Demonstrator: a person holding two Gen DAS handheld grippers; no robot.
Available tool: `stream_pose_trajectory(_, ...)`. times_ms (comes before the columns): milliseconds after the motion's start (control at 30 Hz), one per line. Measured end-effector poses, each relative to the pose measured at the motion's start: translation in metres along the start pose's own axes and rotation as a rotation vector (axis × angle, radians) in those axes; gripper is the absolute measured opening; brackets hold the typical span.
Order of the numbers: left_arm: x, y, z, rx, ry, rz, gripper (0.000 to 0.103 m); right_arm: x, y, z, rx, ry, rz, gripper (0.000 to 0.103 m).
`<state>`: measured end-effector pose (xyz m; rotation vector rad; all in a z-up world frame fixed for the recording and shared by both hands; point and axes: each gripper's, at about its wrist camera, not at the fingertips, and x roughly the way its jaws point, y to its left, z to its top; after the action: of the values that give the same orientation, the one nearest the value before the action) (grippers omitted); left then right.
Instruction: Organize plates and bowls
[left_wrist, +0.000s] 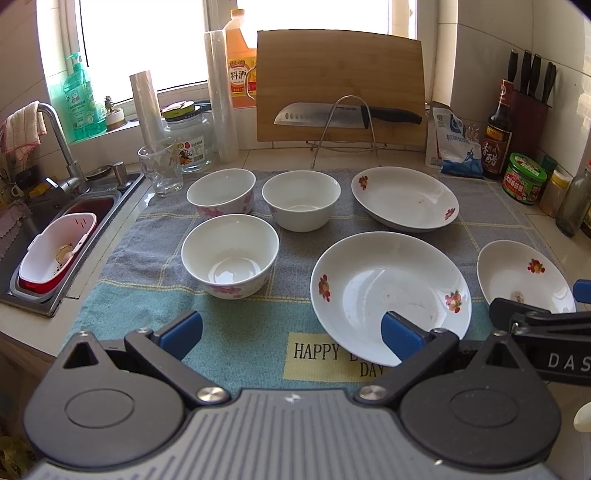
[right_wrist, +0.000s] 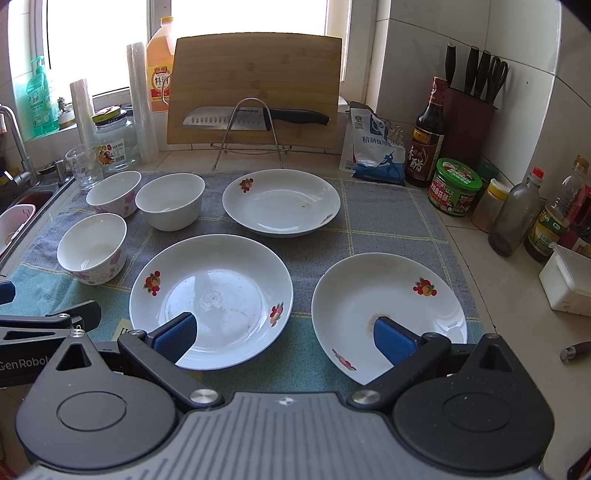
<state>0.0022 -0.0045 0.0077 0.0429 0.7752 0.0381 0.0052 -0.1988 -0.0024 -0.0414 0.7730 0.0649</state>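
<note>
Three white bowls stand on the towel at the left: a near one (left_wrist: 229, 254) (right_wrist: 92, 247), a back left one (left_wrist: 221, 192) (right_wrist: 113, 192) and a plain back one (left_wrist: 301, 199) (right_wrist: 170, 201). Three white flowered plates lie apart: a near middle one (left_wrist: 388, 291) (right_wrist: 218, 284), a far one (left_wrist: 404, 197) (right_wrist: 280, 201) and a near right one (left_wrist: 524, 277) (right_wrist: 388, 306). My left gripper (left_wrist: 291, 334) is open and empty above the towel's front. My right gripper (right_wrist: 284, 338) is open and empty, between the two near plates.
A grey and teal towel (left_wrist: 236, 347) covers the counter. A sink (left_wrist: 55, 236) with a red and white basket is at the left. A glass (left_wrist: 160, 170), a jar and rolls stand behind the bowls. A cutting board with a knife (left_wrist: 340, 114) leans at the back. Bottles and jars (right_wrist: 454, 186) line the right.
</note>
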Motion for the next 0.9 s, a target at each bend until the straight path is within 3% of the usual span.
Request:
stream_pose_trajectory(500, 0.007, 0.004, 0.003, 0.023, -0.003, -0.043, 0.102, -0.002, 0.003, 0.000, -0.001, -0.006, -0.002, 0.103)
stream_pose_trajectory(900, 0.016, 0.007, 0.012, 0.125, -0.050, -0.166, 0.102, -0.014, 0.007, 0.002, 0.011, -0.087, 0.001, 0.103)
